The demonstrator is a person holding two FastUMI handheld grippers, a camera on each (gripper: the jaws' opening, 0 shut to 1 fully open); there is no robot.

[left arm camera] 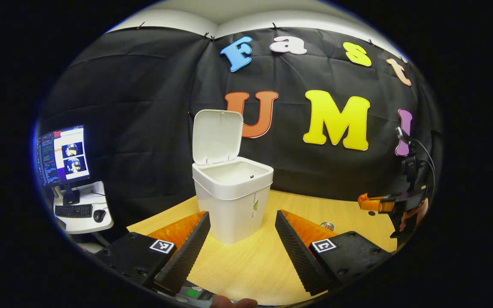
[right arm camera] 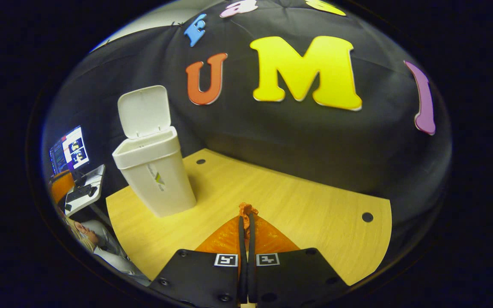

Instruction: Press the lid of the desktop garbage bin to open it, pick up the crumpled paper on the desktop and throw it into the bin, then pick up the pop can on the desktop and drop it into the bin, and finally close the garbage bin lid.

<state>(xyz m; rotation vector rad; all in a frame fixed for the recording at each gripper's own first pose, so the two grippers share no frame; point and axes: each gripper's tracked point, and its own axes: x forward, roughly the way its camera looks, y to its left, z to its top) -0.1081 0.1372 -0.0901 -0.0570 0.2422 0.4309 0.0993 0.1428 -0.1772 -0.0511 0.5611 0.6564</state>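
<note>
Bin (left arm camera: pixel 232 201) on desk (left arm camera: pixel 246 261), lid (left arm camera: pixel 217 137) up; left gripper (left arm camera: pixel 242 248) jaws wide apart, right gripper (right arm camera: pixel 246 224) jaws closed, empty.

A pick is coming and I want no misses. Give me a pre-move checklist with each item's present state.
1. Bin lid raised: ok.
2. Bin upright on the table: ok.
3. Left gripper open and empty: ok.
4. Right gripper open for a pick: not ok, fingers together.
5. Crumpled paper located: cannot tell.
6. Pop can located: cannot tell; a small metallic object may be it.
</note>
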